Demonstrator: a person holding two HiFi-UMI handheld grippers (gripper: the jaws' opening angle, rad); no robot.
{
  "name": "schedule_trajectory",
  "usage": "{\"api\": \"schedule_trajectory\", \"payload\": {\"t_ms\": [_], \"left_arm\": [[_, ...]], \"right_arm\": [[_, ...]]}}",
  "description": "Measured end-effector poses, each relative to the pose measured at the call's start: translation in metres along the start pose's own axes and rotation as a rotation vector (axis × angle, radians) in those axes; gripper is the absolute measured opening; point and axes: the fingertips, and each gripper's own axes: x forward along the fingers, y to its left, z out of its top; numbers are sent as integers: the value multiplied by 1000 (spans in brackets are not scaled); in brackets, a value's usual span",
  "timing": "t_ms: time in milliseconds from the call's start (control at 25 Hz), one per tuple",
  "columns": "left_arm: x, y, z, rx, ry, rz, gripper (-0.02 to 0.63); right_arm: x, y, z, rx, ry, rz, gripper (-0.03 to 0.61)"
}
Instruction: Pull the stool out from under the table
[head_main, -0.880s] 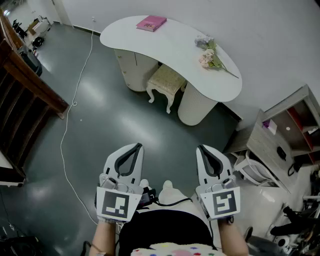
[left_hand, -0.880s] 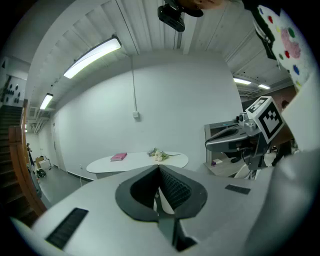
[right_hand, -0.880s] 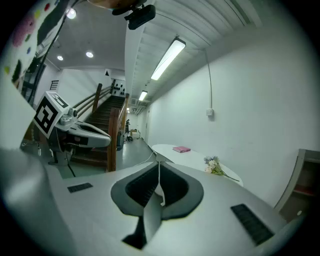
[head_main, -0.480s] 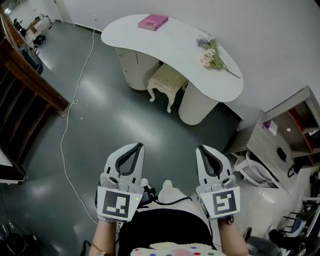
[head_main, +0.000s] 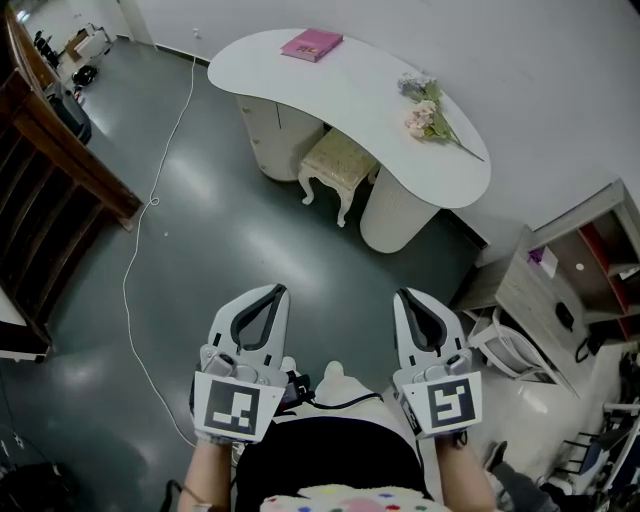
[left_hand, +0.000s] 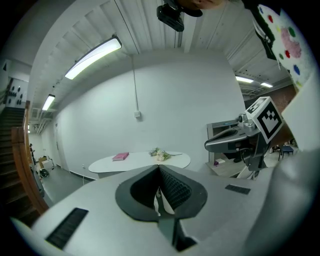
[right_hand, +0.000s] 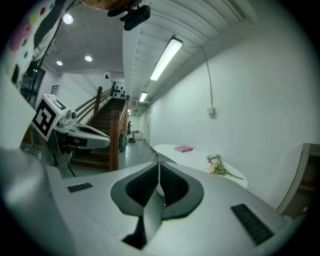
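A cream stool (head_main: 338, 160) with curved white legs stands tucked partly under the white kidney-shaped table (head_main: 300, 85), between its two round pedestals. Both grippers are held low and near the person's body, well short of the stool across the grey floor. My left gripper (head_main: 268, 293) is shut with nothing in it, tips together. My right gripper (head_main: 408, 297) is likewise shut and empty. In the left gripper view the table (left_hand: 140, 161) shows far ahead beyond the closed jaws; in the right gripper view the table (right_hand: 200, 157) lies ahead to the right.
A pink book (head_main: 313, 44) and a flower bunch (head_main: 425, 108) lie on the table. A white cable (head_main: 150, 200) runs across the floor at left. A dark wooden stair railing (head_main: 70, 160) stands far left. Shelves (head_main: 570, 270) and a white basket (head_main: 515, 350) crowd the right.
The view has shifted slightly, so the table and stool sit a little lower and further right in the head view. Both grippers keep their pose.
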Motion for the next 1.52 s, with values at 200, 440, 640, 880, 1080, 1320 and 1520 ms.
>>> {"api": "schedule_trajectory", "payload": {"t_ms": [200, 440, 640, 880, 1080, 1320, 1520], "left_arm": [[0, -1, 2, 1, -3, 22, 17], [1, -4, 5, -4, -9, 53, 17], [0, -12, 10, 0, -16, 84, 17], [0, -26, 15, 42, -22, 108, 17], [1, -37, 16, 44, -32, 116, 17], [6, -36, 20, 53, -36, 120, 17], [13, -32, 21, 49, -40, 116, 17]], "right_arm": [[0, -3, 1, -15, -7, 13, 38], [-1, -7, 1, -33, -23, 35, 38], [-5, -14, 0, -41, -32, 62, 38], [-13, -20, -3, -33, -59, 89, 38], [-19, -24, -10, -41, -55, 109, 38], [-18, -29, -8, -61, -62, 101, 38], [-15, -35, -7, -59, -67, 82, 38]]}}
